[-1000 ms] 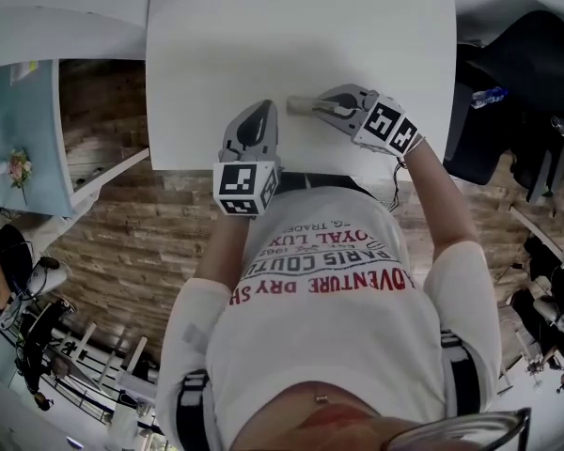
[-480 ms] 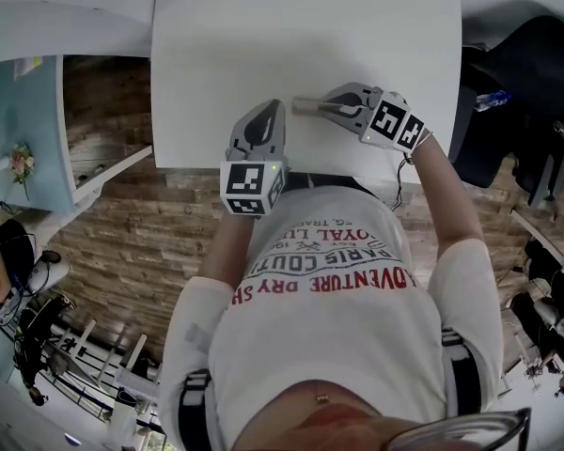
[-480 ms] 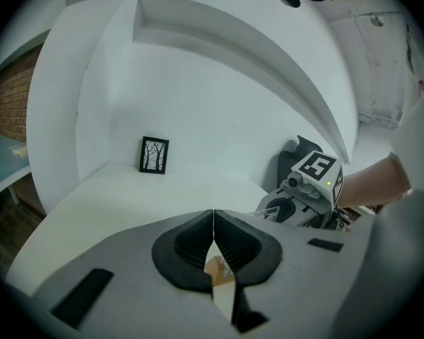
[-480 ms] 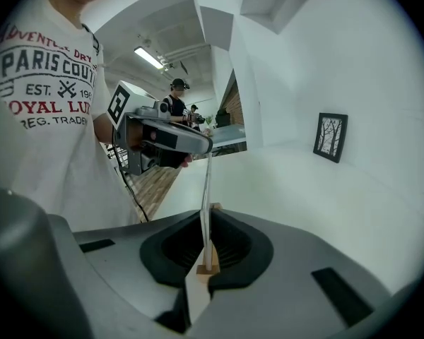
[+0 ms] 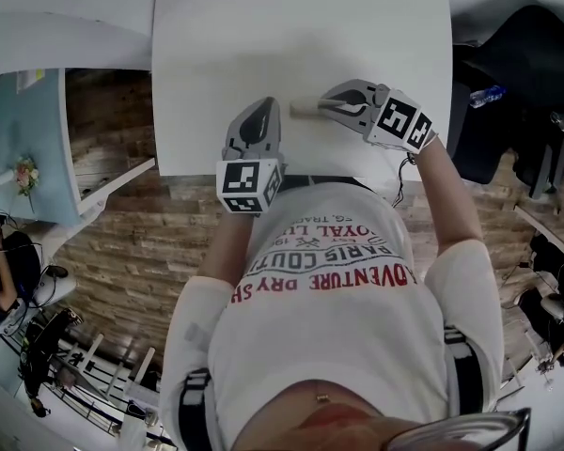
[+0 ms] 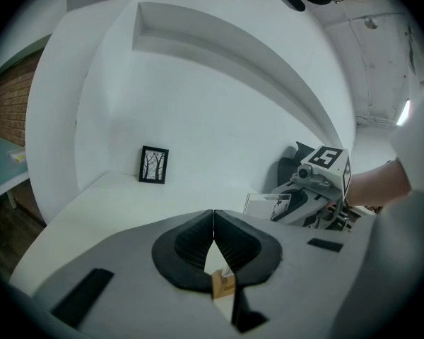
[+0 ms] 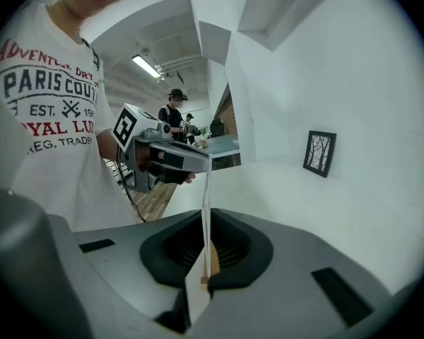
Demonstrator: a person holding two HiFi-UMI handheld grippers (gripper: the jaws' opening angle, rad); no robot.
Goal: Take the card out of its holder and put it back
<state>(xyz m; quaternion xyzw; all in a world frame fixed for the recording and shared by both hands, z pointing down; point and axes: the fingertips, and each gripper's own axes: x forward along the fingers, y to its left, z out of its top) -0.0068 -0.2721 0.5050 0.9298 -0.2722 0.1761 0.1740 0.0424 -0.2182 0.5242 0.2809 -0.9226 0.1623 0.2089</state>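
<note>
A clear card (image 5: 303, 108) is pinched upright in my right gripper (image 5: 324, 108), whose jaws have just closed on it. In the left gripper view the card (image 6: 267, 205) hangs above the table beside my right gripper (image 6: 288, 205). In the right gripper view the card (image 7: 205, 210) stands edge-on between the pads. My left gripper (image 5: 266, 108) rests just left of the card, its tips touching (image 6: 213, 216). A small wooden holder block (image 6: 222, 284) shows through the gap behind those tips. I cannot tell whether the left pads touch it. A wooden piece (image 7: 212, 260) also shows low beside the card.
The white table (image 5: 301, 26) runs back to a white wall, where a small black-framed tree picture (image 6: 153, 164) (image 7: 319, 152) stands. The table's near edge (image 5: 197, 169) lies against my body. Dark bags (image 5: 517, 73) sit at the right, brick floor at the left.
My right gripper has shifted slightly with the card pinched in it. The left gripper has stayed where it was.
</note>
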